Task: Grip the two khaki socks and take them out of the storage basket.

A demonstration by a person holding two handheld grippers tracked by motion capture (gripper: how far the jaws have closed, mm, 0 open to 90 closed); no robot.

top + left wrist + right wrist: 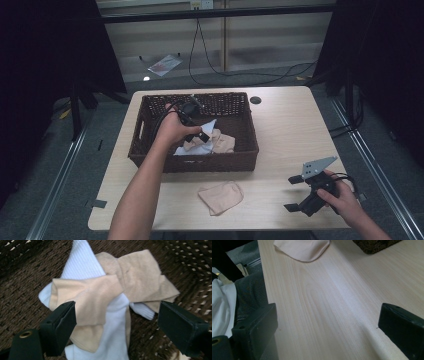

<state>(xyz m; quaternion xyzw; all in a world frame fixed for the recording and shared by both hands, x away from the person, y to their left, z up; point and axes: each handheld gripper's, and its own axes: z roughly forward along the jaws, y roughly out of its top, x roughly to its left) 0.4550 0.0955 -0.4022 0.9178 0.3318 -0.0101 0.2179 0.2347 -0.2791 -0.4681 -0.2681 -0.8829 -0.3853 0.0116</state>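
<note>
Left hand-held gripper point(116, 327) spread wide over beige sock point(100, 302), lying crosswise between jaws

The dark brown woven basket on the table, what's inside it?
Inside the dark brown woven basket lies a beige cloth knotted over a white ribbed cloth, with the left tool open above them. Whatever sits beneath the cloths is covered.

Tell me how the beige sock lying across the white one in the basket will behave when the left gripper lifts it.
The beige sock is creased and draped over the white sock, so it will likely hang limp. It looks thin, so probably light. Because the two overlap, the white one may drag along. The left gripper is open over both.
</note>
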